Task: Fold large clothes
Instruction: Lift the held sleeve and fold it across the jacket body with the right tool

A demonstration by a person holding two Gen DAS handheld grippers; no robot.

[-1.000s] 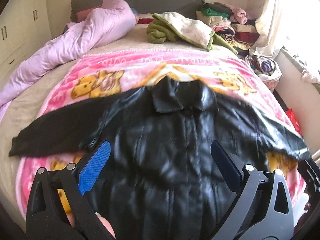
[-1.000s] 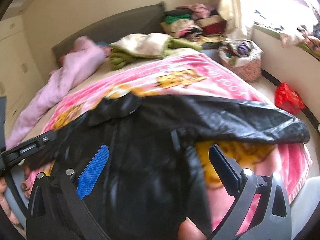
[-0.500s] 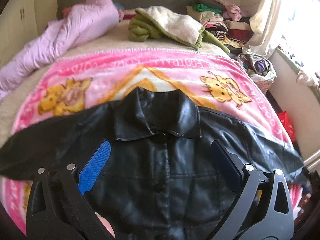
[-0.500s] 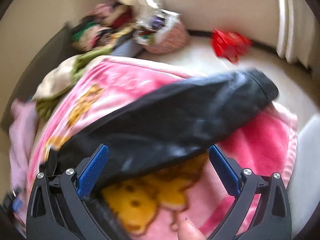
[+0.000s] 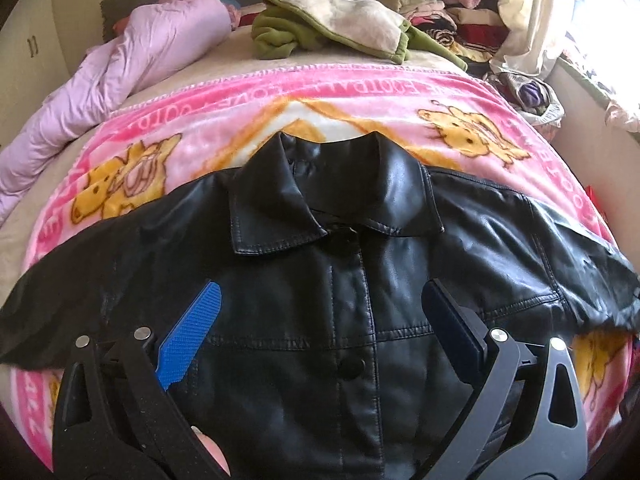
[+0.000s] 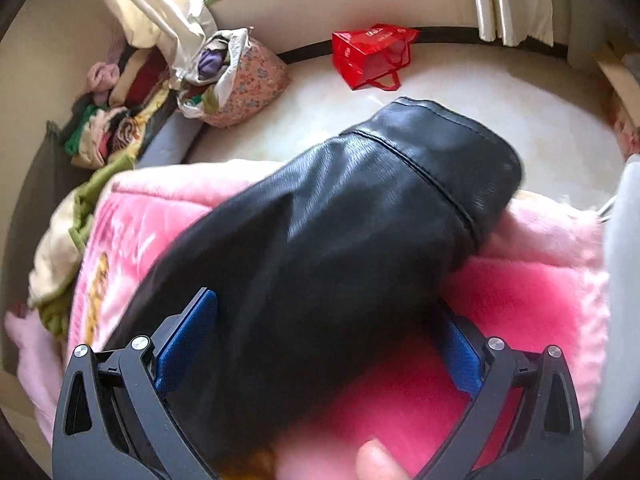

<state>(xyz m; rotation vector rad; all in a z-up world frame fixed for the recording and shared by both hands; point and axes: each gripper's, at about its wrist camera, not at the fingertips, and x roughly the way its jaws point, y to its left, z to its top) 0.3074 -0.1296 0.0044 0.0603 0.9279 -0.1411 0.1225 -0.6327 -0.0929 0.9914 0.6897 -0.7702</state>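
Black jacket (image 5: 344, 280) lies under the wide-open left gripper (image 5: 320, 320); its sleeve (image 6: 360, 220) sits between the right gripper (image 6: 324, 320) (gaping, ungripped).

The jacket (image 5: 328, 300) looks like glossy black leather, smooth with stitched seams. Pink blanket (image 5: 248, 96) under it is fuzzy fleece. Gripper fingers (image 5: 188, 344) have ridged blue pads, matt black plastic frames.

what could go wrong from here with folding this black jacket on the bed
1. The sleeve cuff reaches the edge of the pink blanket, above the floor; it may slide off and drag the jacket askew.
2. The right gripper is open around the glossy sleeve; a shallow pinch could slip.
3. The left gripper is open over the buttoned front, holding nothing; pulling the sleeve may shift the jacket's body.
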